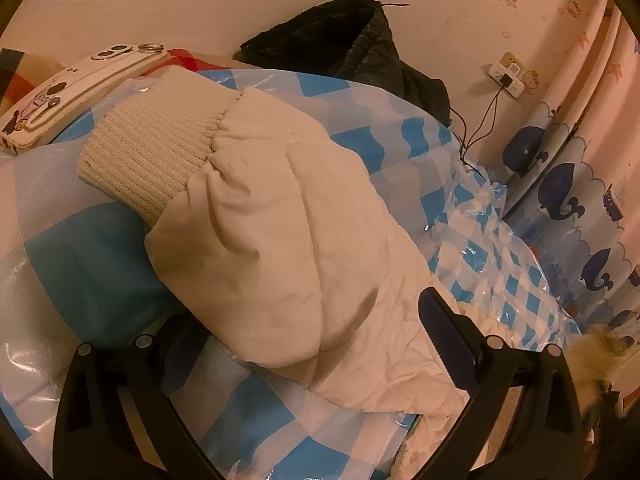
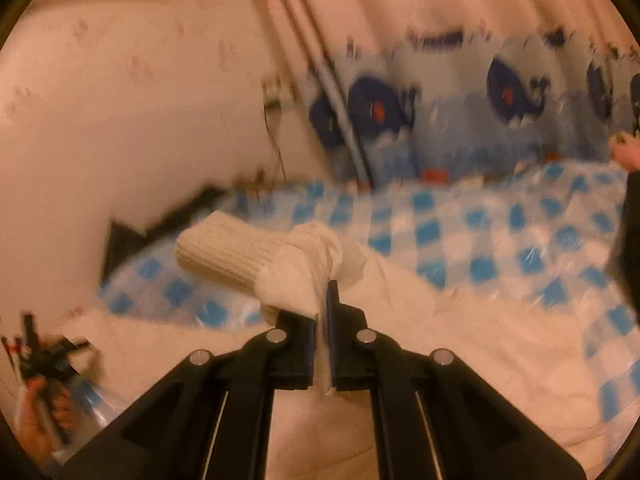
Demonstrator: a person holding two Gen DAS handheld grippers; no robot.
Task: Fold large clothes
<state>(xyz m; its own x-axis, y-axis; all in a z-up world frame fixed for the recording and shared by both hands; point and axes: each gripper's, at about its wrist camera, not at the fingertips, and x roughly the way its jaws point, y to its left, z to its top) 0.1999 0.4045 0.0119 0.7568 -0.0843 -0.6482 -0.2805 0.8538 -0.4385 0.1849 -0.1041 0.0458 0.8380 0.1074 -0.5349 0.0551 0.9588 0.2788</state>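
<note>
A cream padded jacket [image 1: 288, 240] lies on a blue-checked plastic sheet [image 1: 512, 280], its sleeve ending in a ribbed knit cuff [image 1: 156, 148]. My left gripper [image 1: 304, 320] is open, jaws wide apart on either side of the sleeve. One fingertip [image 1: 440, 328] shows bare; the other is hidden under the fabric. In the blurred right wrist view my right gripper [image 2: 325, 300] is shut on a bunched fold of the jacket [image 2: 304, 268], just beside the other ribbed cuff [image 2: 224, 252]. More of the jacket spreads below the fingers.
A black garment [image 1: 360, 48] lies against the wall behind. A white phone [image 1: 80, 80] rests at the far left. Cables hang from a wall socket [image 1: 506, 76]. A whale-print curtain [image 1: 560, 184] borders the right side. A hand [image 2: 36, 412] holds the left gripper at the lower left.
</note>
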